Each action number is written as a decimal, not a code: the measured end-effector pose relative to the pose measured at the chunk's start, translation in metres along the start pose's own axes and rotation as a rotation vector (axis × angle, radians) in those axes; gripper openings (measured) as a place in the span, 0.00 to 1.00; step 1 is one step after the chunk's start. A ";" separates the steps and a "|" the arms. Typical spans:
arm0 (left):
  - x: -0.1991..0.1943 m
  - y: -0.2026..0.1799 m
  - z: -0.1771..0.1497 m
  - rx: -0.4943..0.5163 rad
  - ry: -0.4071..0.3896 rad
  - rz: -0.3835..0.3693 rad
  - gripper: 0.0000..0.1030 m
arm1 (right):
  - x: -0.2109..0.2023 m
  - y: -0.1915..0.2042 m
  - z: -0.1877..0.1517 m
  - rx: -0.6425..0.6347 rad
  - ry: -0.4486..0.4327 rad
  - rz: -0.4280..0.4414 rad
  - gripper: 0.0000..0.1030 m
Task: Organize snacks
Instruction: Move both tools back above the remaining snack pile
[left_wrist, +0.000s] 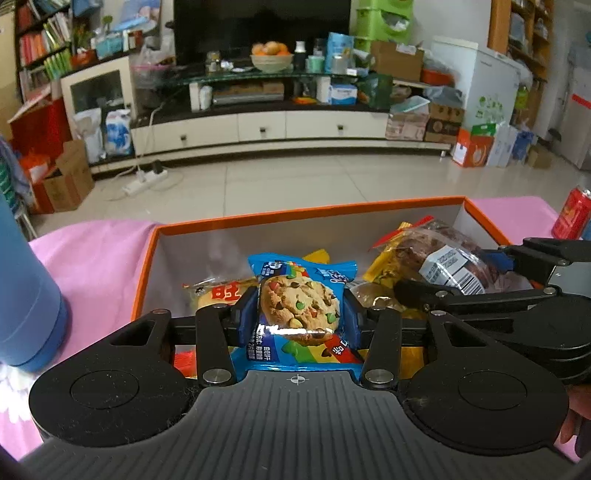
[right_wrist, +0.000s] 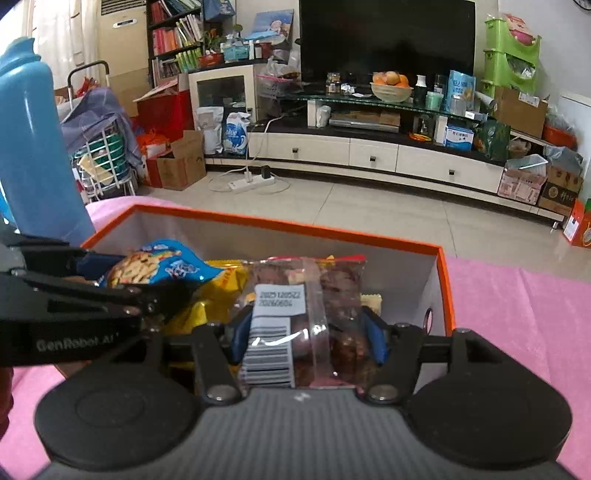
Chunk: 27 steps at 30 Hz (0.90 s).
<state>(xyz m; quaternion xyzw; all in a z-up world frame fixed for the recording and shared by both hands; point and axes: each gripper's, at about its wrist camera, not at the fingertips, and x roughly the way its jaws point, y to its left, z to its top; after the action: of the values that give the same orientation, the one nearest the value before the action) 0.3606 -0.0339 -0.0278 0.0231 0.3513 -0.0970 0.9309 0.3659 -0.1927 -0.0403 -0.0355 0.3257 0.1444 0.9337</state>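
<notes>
Blue cookie packet (left_wrist: 301, 306) stands upright between jaws.

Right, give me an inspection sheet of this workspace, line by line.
Surface: pink cloth under the box.
Job's things: orange box with snacks inside; cookie packet; clear snack bag.
Clutter: blue bottle; red can.
Grippers: left gripper shut on the cookie packet; right gripper with its fingers either side of the clear snack bag, both over the box.
Cables: power strip on the floor.
Surroundings: TV cabinet, cardboard boxes.
</notes>
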 end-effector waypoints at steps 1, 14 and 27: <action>0.000 0.000 0.001 -0.003 0.000 0.000 0.06 | 0.001 0.001 0.001 -0.002 0.003 -0.002 0.69; -0.127 0.013 -0.021 -0.134 -0.095 -0.056 0.61 | -0.129 -0.015 -0.036 0.100 -0.110 0.020 0.99; -0.183 -0.057 -0.189 -0.098 0.177 -0.114 0.51 | -0.180 -0.045 -0.185 0.424 0.034 -0.003 0.99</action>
<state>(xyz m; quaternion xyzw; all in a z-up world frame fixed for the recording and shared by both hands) 0.0920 -0.0385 -0.0482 -0.0339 0.4370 -0.1303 0.8893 0.1342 -0.3100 -0.0752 0.1589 0.3645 0.0706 0.9148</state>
